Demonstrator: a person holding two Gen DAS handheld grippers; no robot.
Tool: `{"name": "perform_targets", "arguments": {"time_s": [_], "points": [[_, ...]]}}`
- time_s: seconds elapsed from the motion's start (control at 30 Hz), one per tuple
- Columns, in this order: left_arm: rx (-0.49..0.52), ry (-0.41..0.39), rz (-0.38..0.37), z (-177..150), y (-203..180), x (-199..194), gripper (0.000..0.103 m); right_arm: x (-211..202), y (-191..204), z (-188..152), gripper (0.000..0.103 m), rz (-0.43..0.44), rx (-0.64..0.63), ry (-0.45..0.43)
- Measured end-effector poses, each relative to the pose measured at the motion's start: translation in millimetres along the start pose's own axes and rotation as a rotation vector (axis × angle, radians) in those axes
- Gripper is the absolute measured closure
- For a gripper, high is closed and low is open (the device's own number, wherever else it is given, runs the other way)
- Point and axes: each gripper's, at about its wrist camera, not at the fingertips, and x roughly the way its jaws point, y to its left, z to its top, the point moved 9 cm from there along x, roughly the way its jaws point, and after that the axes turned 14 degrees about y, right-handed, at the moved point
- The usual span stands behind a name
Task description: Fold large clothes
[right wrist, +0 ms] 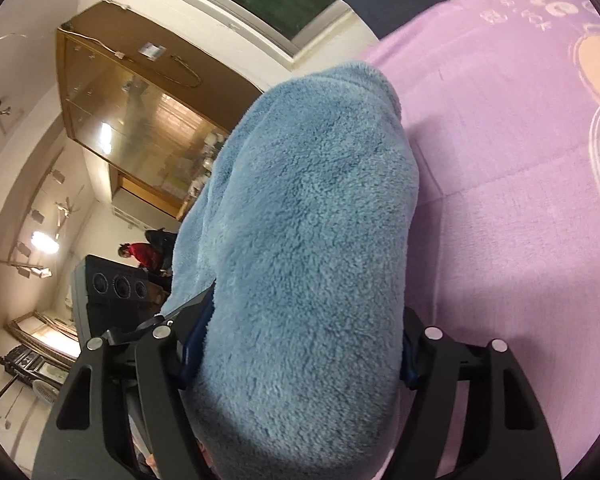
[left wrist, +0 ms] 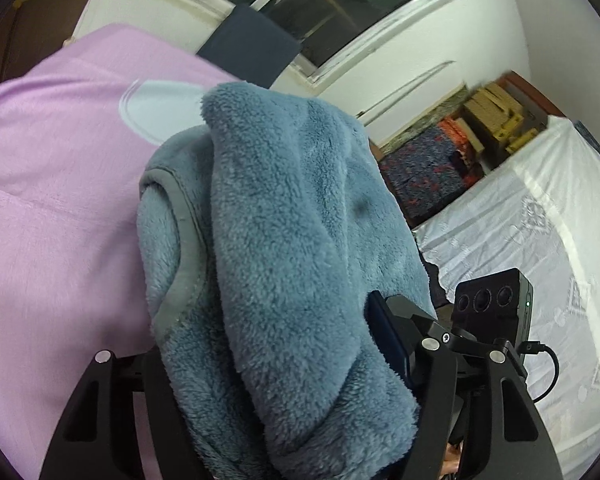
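A fluffy blue fleece garment [left wrist: 284,200] with a grey bound edge [left wrist: 172,240] hangs bunched over the purple bedspread [left wrist: 52,200]. My left gripper [left wrist: 276,332] is shut on a thick fold of it. Its right pad [left wrist: 384,340] presses into the pile and its left finger is hidden under the cloth. In the right wrist view the same fleece [right wrist: 312,200] fills the jaws of my right gripper [right wrist: 300,344], with both blue pads [right wrist: 196,344] squeezing the bundle. The bedspread [right wrist: 500,160] lies to the right of it. Each view shows the other gripper's camera block [left wrist: 488,300] [right wrist: 116,284] close alongside.
A dark blue cushion [left wrist: 252,48] leans under the window at the bed's far end. A white patterned sheet [left wrist: 520,240], a patterned blanket stack [left wrist: 424,172] and cardboard boxes [left wrist: 496,116] lie to the right. A glass-fronted wooden cabinet [right wrist: 140,120] and a person in red [right wrist: 140,254] are on the left.
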Motion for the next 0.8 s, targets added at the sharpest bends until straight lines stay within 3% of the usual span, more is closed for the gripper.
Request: {"name": "perform_targets", "arguments": {"time_s": [0.2,0.4,0.63,0.8], "points": [[0.064,-0.005,-0.005,-40.3,-57.5,-14.8,0.034,-56.3,21.8,-39.2,0.034,-0.009,-0.049,-0.036],[0.186,-0.015,0.0,-79.6,-143.1,-25.4,0.034,-127.8,36.9,-92.2,0.034,0.004,-0.059,-0.107],[0.321,0.006,0.004,-112.4,-232.7,-9.5,0.034,-218.9,48.1,-144.7,0.033,-0.017,-0.081,-0.225],[0.37,0.045,-0.001,-125.4,-268.3,15.9,0.034,-276.3,38.2,-173.3,0.033,-0.043,-0.066,-0.302]]}}
